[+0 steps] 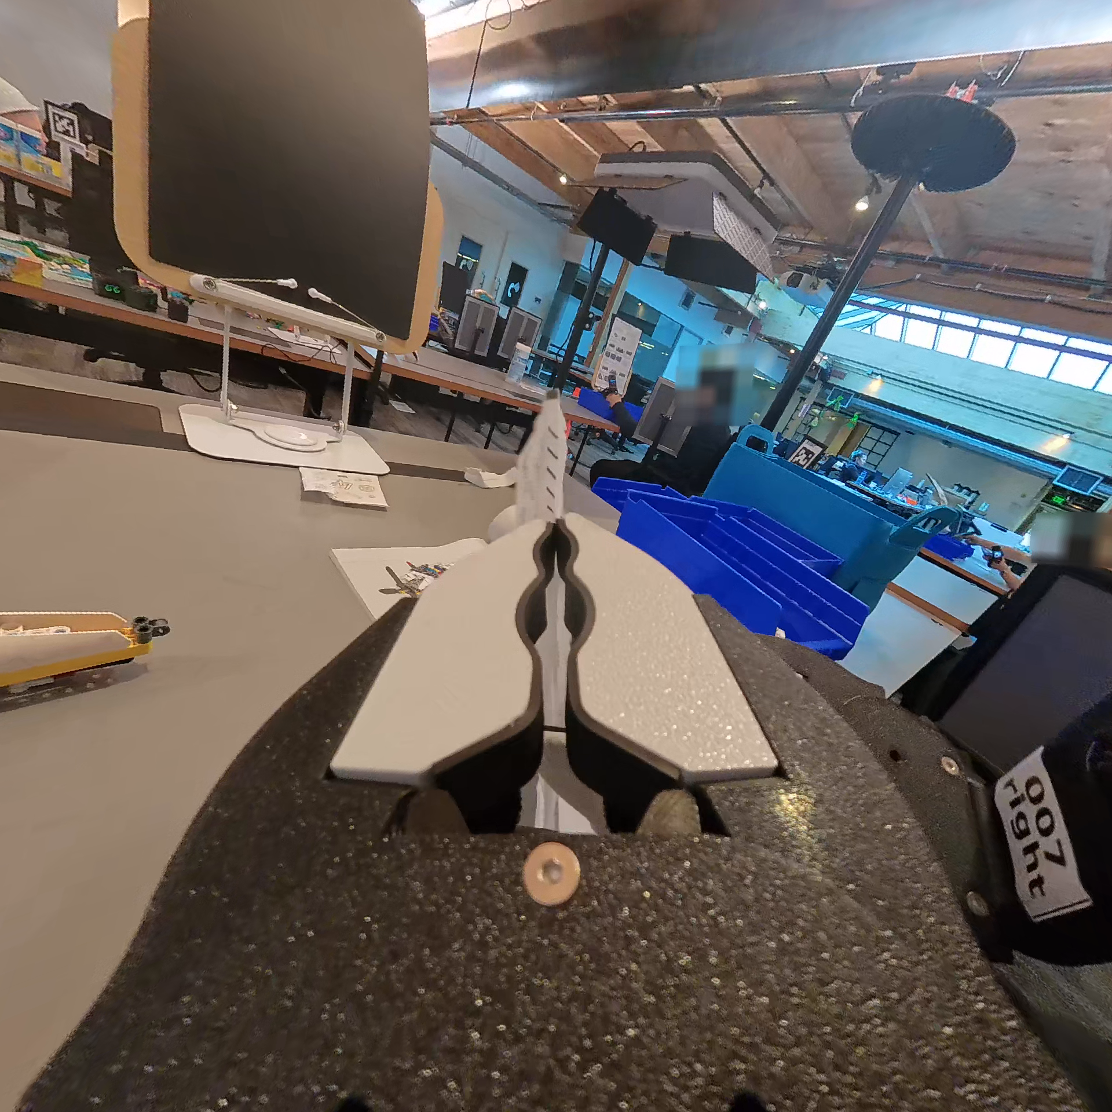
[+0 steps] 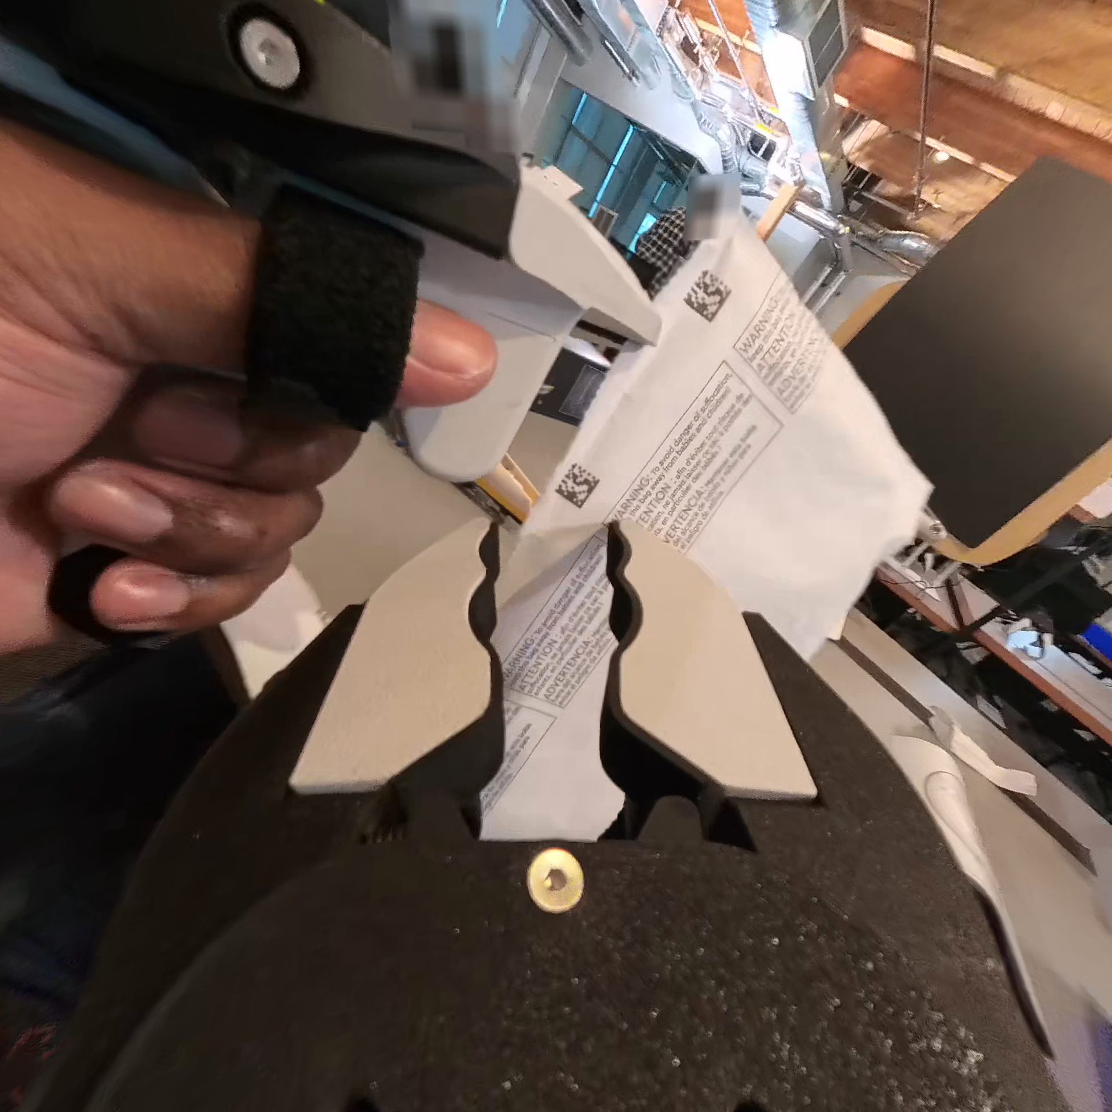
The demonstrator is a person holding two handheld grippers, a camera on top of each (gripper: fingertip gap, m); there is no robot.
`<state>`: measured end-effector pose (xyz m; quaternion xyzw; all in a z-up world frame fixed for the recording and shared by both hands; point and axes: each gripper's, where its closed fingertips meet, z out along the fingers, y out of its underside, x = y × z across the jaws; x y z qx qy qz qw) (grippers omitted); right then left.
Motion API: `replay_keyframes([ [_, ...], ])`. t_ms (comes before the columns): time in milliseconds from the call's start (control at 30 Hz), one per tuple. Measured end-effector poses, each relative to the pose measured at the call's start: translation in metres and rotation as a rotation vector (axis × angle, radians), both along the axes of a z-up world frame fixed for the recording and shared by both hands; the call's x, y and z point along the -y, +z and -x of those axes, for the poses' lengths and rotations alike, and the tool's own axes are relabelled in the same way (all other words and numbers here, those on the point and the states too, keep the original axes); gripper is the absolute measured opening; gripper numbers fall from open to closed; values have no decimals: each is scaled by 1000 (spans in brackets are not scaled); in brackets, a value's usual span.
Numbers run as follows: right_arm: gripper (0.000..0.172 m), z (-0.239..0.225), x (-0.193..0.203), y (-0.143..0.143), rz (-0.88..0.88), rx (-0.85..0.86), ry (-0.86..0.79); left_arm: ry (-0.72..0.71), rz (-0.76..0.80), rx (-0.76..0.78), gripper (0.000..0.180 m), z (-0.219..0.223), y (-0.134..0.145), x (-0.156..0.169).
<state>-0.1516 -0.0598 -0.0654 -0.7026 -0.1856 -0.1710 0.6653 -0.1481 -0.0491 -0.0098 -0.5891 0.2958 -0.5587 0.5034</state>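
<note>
A white paper bag, printed with boxed text and small square codes, hangs in the air between the two grippers. The left gripper has its jaws closed on the bag's edge, which shows there as a thin white strip with a row of short dark slits rising above the fingertips. In the right wrist view the same gripper comes in from the upper left, held by a hand, and pinches the bag's upper left edge. The right gripper has its jaws apart; a torn lower flap of the bag lies in the gap between its fingers, and there is space between the flap and the pads.

A stack of blue bins sits just past the counter's far edge; what they contain cannot be seen. Beside them stands a teal cart.

The grey counter carries a yellow and white brick model at the left, an open instruction booklet just left of the left gripper, a crumpled printed leaflet, and a dark tablet on a white stand farther back. Beyond are long tables, seated people and a timber ceiling with hanging lights.
</note>
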Motion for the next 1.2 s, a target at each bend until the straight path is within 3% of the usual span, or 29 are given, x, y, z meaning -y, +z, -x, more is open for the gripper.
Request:
replay_keyframes([
  [300, 24, -7, 1, 1, 6, -54, 21, 0, -9, 5, 2, 4, 1, 3],
  [433, 0, -9, 3, 2, -21, 12, -9, 33, -29, 1, 2, 6, 1, 0],
  [567, 0, -12, 5, 3, -32, 34, -19, 49, -48, -10, 2, 7, 0, -2],
  [833, 0, -21, 7, 3, -14, -229, 77, 46, -103, -35, 5, 5, -6, -1],
  [1000, 0, -28, 6, 3, -19, -393, 130, 25, -133, -131, 23, -6, -26, 6],
  [1200, 0, -30, 8, 4, -42, -446, 139, 9, -130, -182, 30, -17, -40, 9],
])
